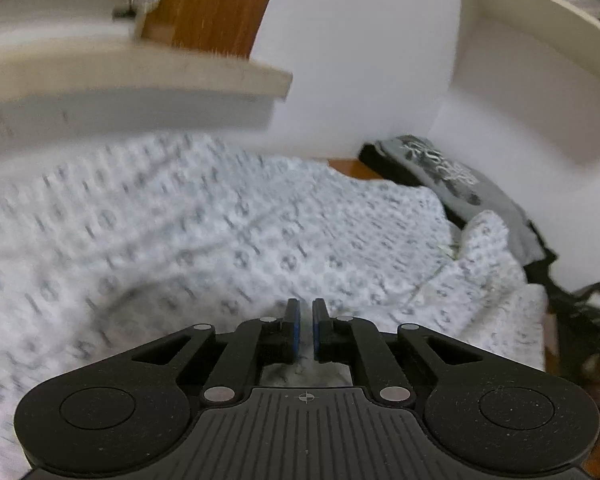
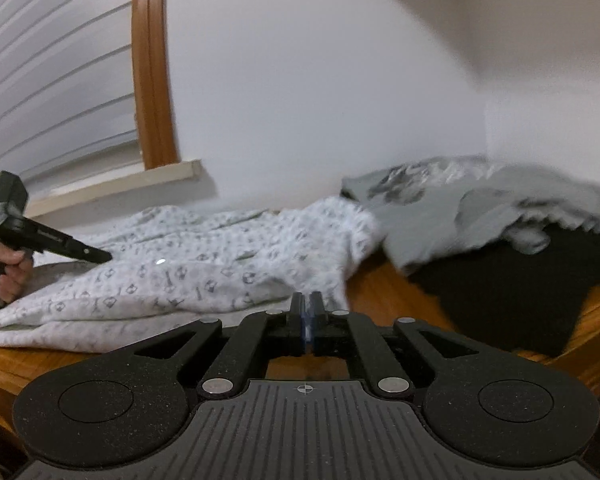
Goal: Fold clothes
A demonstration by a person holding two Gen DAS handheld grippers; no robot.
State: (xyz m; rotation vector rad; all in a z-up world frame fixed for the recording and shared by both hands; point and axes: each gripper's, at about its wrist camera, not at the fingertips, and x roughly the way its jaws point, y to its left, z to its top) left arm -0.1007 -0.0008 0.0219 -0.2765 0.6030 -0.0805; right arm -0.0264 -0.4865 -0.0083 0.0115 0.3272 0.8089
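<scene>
A white garment with a small grey print (image 1: 228,232) (image 2: 204,256) lies spread on the wooden table (image 2: 384,300). My left gripper (image 1: 306,320) sits low over it, jaws drawn in to a narrow slit with puckered cloth bunched at their base. In the right wrist view the left gripper (image 2: 100,257) is at the far left in a person's hand (image 2: 10,272), with its tip on the garment. My right gripper (image 2: 308,312) is shut just in front of the garment's near hem, above bare wood, and no cloth shows between its pads.
A grey printed T-shirt (image 2: 480,204) (image 1: 456,176) lies crumpled at the back right on a black garment (image 2: 500,292). A white wall (image 2: 320,100) and a window sill (image 2: 116,188) with a wooden frame stand right behind the table. A white shelf (image 1: 540,40) rises on the right.
</scene>
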